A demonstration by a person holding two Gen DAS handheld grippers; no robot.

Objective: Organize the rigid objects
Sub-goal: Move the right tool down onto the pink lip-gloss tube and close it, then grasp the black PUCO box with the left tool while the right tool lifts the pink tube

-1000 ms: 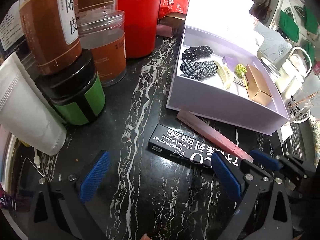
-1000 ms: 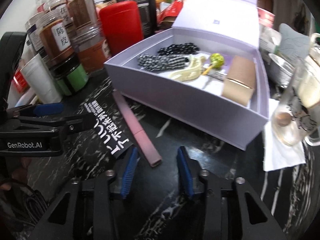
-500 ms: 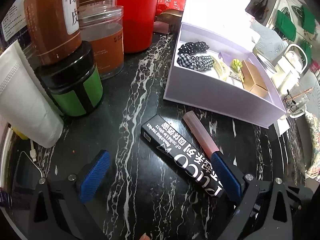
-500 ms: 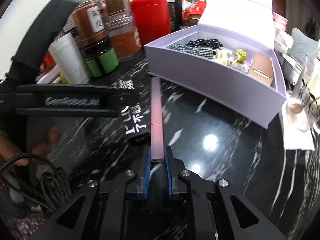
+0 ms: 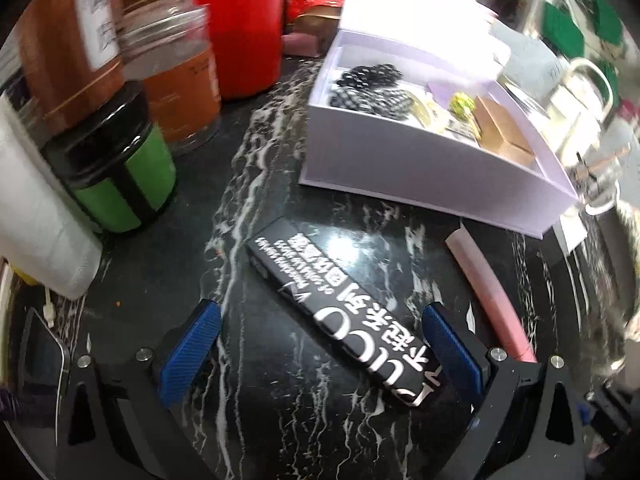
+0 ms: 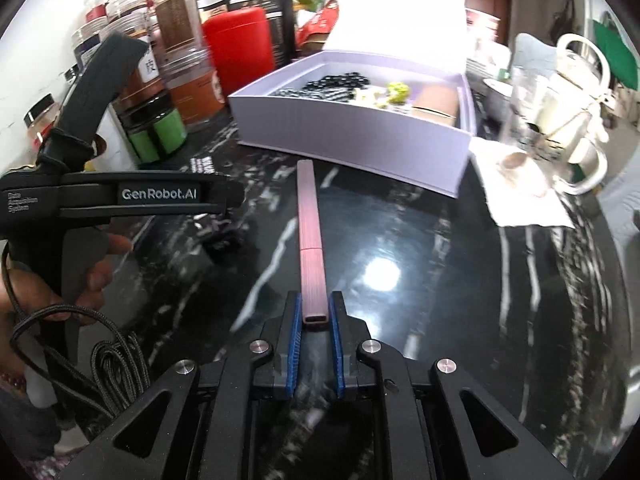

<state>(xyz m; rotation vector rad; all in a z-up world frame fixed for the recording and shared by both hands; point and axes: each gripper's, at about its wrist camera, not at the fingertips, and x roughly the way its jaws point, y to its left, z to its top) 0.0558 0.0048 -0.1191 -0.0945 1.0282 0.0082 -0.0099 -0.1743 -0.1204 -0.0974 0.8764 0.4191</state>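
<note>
My right gripper [image 6: 315,312] is shut on the near end of a long pink tube [image 6: 310,232], which points away toward the lilac box [image 6: 352,140]. The same pink tube [image 5: 486,284] shows at the right of the left wrist view, lifted beside my right finger. My left gripper [image 5: 320,340] stands open over the black marble table, and a black lip-gloss carton [image 5: 340,312] with white lettering lies flat between its blue pads [image 5: 188,344], untouched. The lilac box [image 5: 420,168] holds scrunchies, a clip and a small brown carton.
Jars stand at the left: a green-banded one [image 5: 120,172], amber ones and a red canister [image 5: 240,24]. A white cup [image 5: 36,232] is at the far left. Right of the box are a glass [image 6: 524,136] on a napkin and a white kettle [image 6: 576,92]. A hand [image 6: 80,280] holds the left gripper.
My right gripper closed on the pink tube and drew it away from the black carton. The left gripper sank a little over the carton, which now lies between its open pads.
</note>
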